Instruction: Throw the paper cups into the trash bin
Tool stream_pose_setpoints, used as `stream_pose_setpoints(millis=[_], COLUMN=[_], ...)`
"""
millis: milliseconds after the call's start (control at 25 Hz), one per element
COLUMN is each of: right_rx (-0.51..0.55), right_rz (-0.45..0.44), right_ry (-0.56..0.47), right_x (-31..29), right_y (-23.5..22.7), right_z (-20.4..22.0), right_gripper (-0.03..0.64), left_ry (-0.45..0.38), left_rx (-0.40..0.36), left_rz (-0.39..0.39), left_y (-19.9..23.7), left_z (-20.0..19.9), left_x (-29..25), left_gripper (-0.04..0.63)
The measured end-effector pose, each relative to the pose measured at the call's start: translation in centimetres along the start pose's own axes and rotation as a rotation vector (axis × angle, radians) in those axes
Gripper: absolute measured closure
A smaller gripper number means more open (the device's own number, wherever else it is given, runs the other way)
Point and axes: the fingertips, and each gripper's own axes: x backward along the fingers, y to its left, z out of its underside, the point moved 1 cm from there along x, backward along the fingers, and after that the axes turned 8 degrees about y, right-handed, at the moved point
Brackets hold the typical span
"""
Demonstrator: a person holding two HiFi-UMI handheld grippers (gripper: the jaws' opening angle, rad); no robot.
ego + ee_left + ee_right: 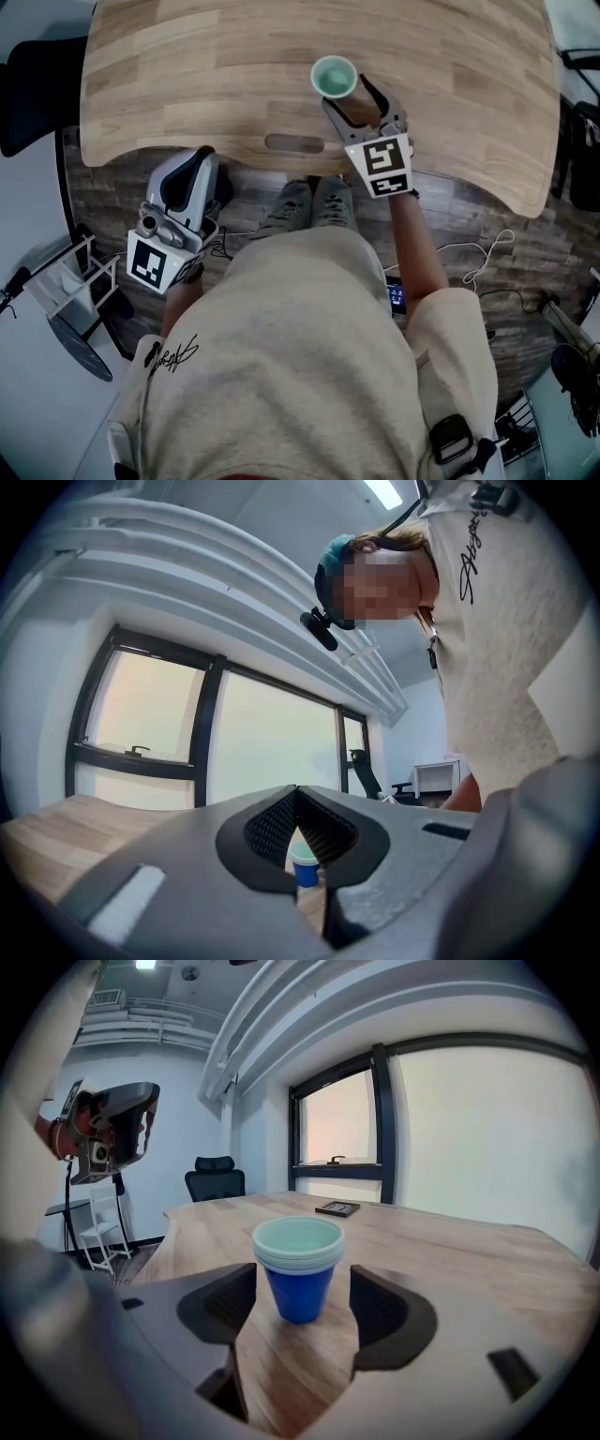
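Note:
A stack of nested paper cups [334,77], blue outside and pale green inside, stands upright on the wooden table [187,75] near its front edge. My right gripper [354,98] is over the table with its jaws open on either side of the cups [298,1269]; neither pad touches them. My left gripper [187,178] is held below the table's front edge at the left, jaws together and empty. Through its narrow jaw gap the cups [304,864] show small and far off. The left gripper [117,1129] also shows in the right gripper view.
A black flat object [337,1208] lies far back on the table. The table's front edge has an oval slot [293,143]. A white rack [66,281] stands on the floor at the left, cables [478,267] lie at the right, and a black office chair [214,1177] stands beyond.

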Motion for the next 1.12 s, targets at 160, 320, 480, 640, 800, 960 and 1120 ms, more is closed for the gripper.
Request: stream_pose_setpoints(millis=[160, 320, 480, 640, 800, 960, 1120], right_rx=[0.002, 0.002, 0.008, 0.004, 0.005, -0.007, -0.024], right_rz=[-0.006, -0.016, -0.023, -0.031, -0.035, -0.036, -0.030], right_ry=[0.008, 0.005, -0.005, -0.012, -0.010, -0.016, -0.026], right_x=[-0.8, -1.3, -1.7, -2.4, -2.9, -3.3, -3.6], right_y=[0.0, 0.1, 0.2, 0.2, 0.2, 0.1, 0.2], right_z=[0.0, -0.1, -0.4, -0.7, -0.6, -0.7, -0.9], right_gripper=[0.328, 0.328, 0.328, 0.328, 0.328, 0.328, 0.328], left_ry=[0.009, 0.020, 0.020, 0.021, 0.028, 0.027, 0.025], left_rx=[0.002, 0.001, 0.003, 0.005, 0.009, 0.013, 0.014], left_rz=[-0.018, -0.036, -0.059, -0.079, -0.100, -0.123, -0.138], left_y=[0.1, 0.0, 0.2, 0.3, 0.3, 0.5, 0.7], left_z=[0.3, 0.7, 0.6, 0.7, 0.9, 1.1, 1.0], left_x=[0.3, 0.7, 1.1, 1.5, 2.1, 2.8, 3.6], left_gripper=[0.592, 0.592, 0.592, 0.592, 0.592, 0.592, 0.592])
